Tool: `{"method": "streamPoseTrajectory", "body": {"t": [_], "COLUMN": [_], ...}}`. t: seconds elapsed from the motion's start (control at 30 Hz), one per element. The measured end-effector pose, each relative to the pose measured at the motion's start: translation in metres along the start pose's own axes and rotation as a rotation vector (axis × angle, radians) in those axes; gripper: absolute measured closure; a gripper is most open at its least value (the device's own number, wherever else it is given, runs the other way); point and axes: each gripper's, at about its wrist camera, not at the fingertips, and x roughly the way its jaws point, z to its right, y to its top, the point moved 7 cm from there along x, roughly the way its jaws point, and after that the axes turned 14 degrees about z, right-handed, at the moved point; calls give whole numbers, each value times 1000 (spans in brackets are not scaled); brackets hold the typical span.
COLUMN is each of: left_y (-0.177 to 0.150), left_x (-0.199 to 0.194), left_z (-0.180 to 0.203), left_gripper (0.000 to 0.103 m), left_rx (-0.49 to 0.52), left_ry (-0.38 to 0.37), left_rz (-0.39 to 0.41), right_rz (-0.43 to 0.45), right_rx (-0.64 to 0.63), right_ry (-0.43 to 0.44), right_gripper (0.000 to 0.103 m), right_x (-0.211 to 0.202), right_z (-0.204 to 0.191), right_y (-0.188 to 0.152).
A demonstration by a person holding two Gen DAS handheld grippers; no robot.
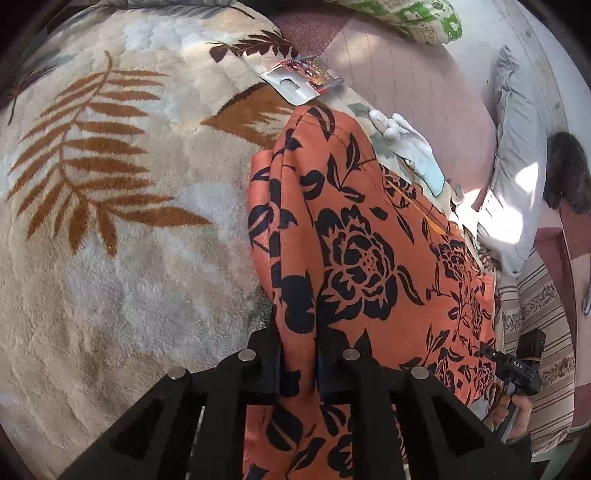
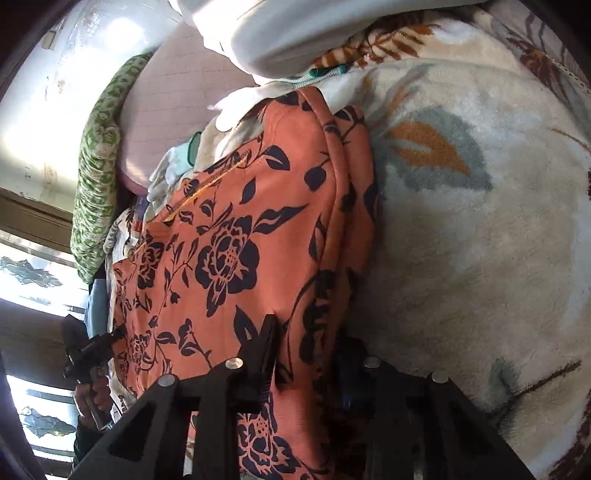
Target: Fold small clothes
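An orange garment with a black flower print (image 1: 354, 229) lies in a long fold on a beige fleece blanket with brown leaves (image 1: 110, 206). My left gripper (image 1: 299, 350) is shut on the garment's near edge, with cloth bunched between its black fingers (image 1: 271, 354). In the right wrist view the same garment (image 2: 236, 229) runs up the middle, and my right gripper (image 2: 306, 354) is shut on its right-hand folded edge. Each gripper shows in the other's view: the right one (image 1: 517, 365) and the left one (image 2: 88, 350), each held by a hand.
A white and pale green small garment (image 1: 406, 147) lies just beyond the orange one. A printed card (image 1: 299, 77) rests on the blanket's edge. A green patterned pillow (image 1: 406, 18), a grey pillow (image 1: 513, 166) and a pink sheet (image 1: 424, 81) lie behind. White cloth (image 2: 277, 33) is piled at the top.
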Motion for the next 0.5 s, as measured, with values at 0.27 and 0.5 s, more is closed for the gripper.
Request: {"method": "streamPoseTrajectory", "body": {"t": [0.27,0.5], "left_y": [20,26], "left_x": [-42,-127], "left_z": [37,82], "left_gripper": [90,90], "left_rx": [109,214], "left_ry": [46,19], "left_rz": [68,174], "right_rz": [42,96], "right_rx": [-61,-153], "right_ry": [3,54], "right_gripper": [86,90], "right_x": [-32,-92], "right_z": [-33,-84], "right_y": [16,15]}}
